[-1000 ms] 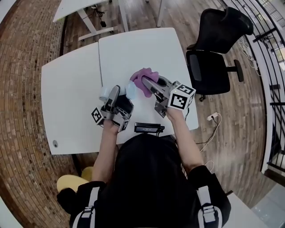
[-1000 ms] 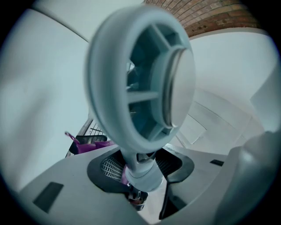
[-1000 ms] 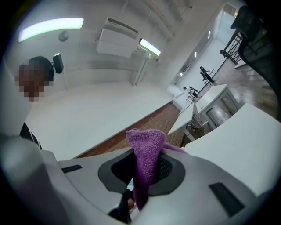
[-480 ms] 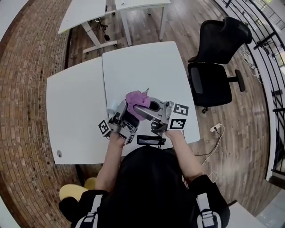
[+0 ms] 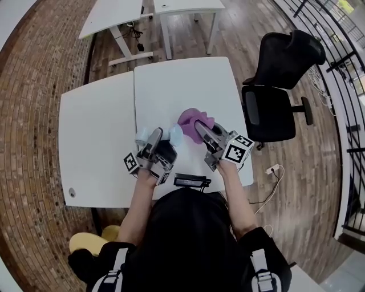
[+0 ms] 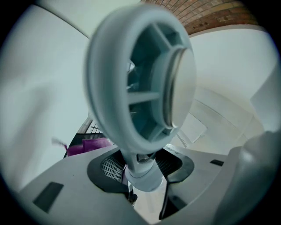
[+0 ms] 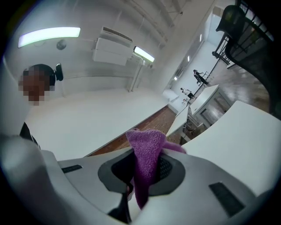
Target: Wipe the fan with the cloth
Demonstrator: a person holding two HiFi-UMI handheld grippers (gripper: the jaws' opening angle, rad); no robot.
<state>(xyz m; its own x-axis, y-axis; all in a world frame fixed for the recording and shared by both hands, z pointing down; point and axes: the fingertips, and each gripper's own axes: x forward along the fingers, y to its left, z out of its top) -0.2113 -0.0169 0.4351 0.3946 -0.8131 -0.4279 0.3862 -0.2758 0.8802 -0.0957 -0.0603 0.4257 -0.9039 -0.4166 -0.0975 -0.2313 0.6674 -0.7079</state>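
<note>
A small light-blue fan (image 5: 175, 136) is held above the white table (image 5: 182, 80) near its front edge. My left gripper (image 5: 154, 140) is shut on it. In the left gripper view the round fan head (image 6: 140, 83) fills the frame, and its stem (image 6: 141, 169) is clamped between the jaws. My right gripper (image 5: 206, 132) is shut on a purple cloth (image 5: 195, 121), just right of the fan. In the right gripper view the cloth (image 7: 147, 160) sticks up folded between the jaws. Its purple edge (image 6: 88, 145) also shows low in the left gripper view.
A second white table (image 5: 91, 131) adjoins on the left. A flat black device (image 5: 191, 181) lies at the front edge by the person's body. A black office chair (image 5: 279, 74) stands to the right. More tables (image 5: 142, 11) are behind, and a plug (image 5: 272, 169) lies on the floor.
The right gripper swept the cloth left over the fan half a second ago and has swung back to the fan's right. The left gripper kept the fan still.
</note>
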